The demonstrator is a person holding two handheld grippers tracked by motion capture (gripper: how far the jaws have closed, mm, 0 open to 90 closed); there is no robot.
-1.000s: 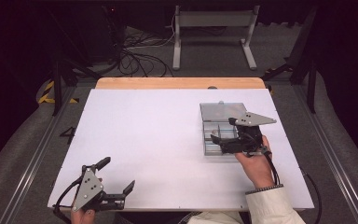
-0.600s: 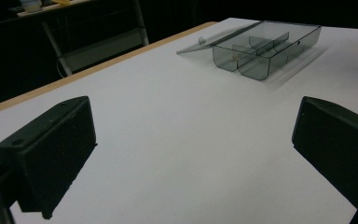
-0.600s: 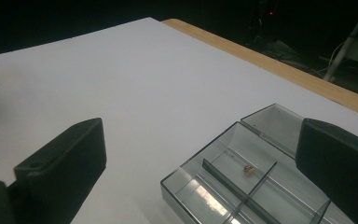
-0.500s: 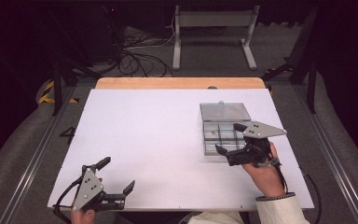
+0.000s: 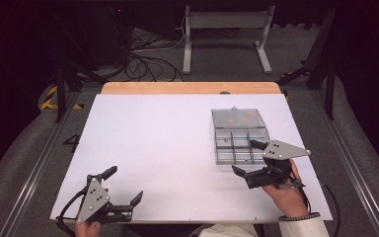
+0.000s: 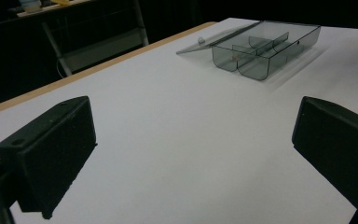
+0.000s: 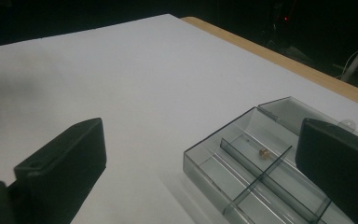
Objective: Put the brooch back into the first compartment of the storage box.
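Observation:
A clear grey compartment box (image 5: 240,146) lies on the right half of the white table (image 5: 168,138), its lid (image 5: 238,118) folded flat behind it. A small brass piece (image 7: 263,152) rests in one compartment. My right gripper (image 5: 245,158) is open and holds nothing; it hovers at the box's near edge, with one jaw over the box's front corner. The same box (image 7: 256,182) lies just ahead of the right gripper (image 7: 200,168). My left gripper (image 5: 125,184) is open and holds nothing at the near left edge. The box (image 6: 265,46) stands far from the left gripper (image 6: 196,140).
A wooden strip (image 5: 192,88) runs along the table's far edge. Beyond it on the dark floor stand a metal frame (image 5: 224,34) and a tangle of cables (image 5: 148,54). Bare white table lies between the two grippers.
My right gripper has drawn back from over the box toward the near edge and slightly right. The left gripper has stayed put.

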